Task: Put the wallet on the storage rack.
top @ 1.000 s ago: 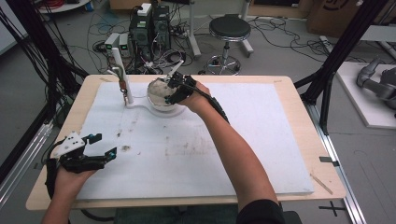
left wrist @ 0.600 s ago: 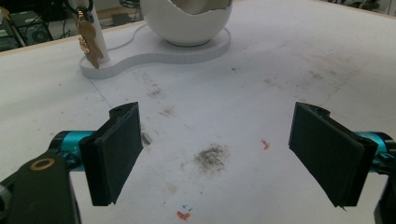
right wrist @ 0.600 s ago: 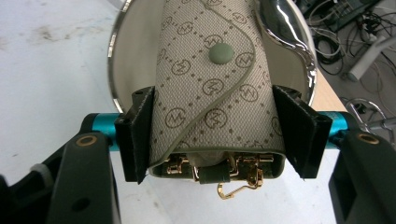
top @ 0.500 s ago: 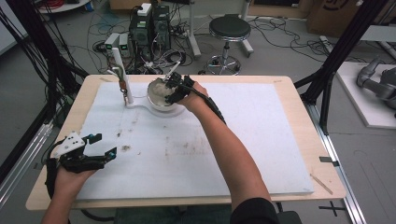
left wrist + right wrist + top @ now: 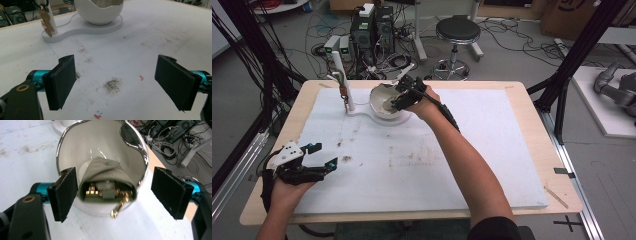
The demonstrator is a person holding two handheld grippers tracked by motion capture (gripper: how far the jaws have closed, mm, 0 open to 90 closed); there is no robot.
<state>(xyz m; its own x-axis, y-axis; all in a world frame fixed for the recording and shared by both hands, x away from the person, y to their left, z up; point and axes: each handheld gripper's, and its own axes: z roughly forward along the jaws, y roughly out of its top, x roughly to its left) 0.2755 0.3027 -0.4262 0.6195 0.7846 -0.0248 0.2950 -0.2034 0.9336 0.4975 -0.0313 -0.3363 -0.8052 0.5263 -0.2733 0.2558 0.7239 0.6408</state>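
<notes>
Inside, a grey pouch (image 5: 107,173) with gold hardware is lying in the white egg-shaped bowl (image 5: 384,100), which is standing on its white base (image 5: 82,27) toward the far left of the table (image 5: 522,150); the right gripper (image 5: 404,95) is hovering at the bowl's rim, jaws spread wide and holding nothing; a gold trinket (image 5: 47,21) is hanging on the base's post; the left gripper (image 5: 312,162) is resting near the table's near-left edge, jaws likewise apart and empty.
</notes>
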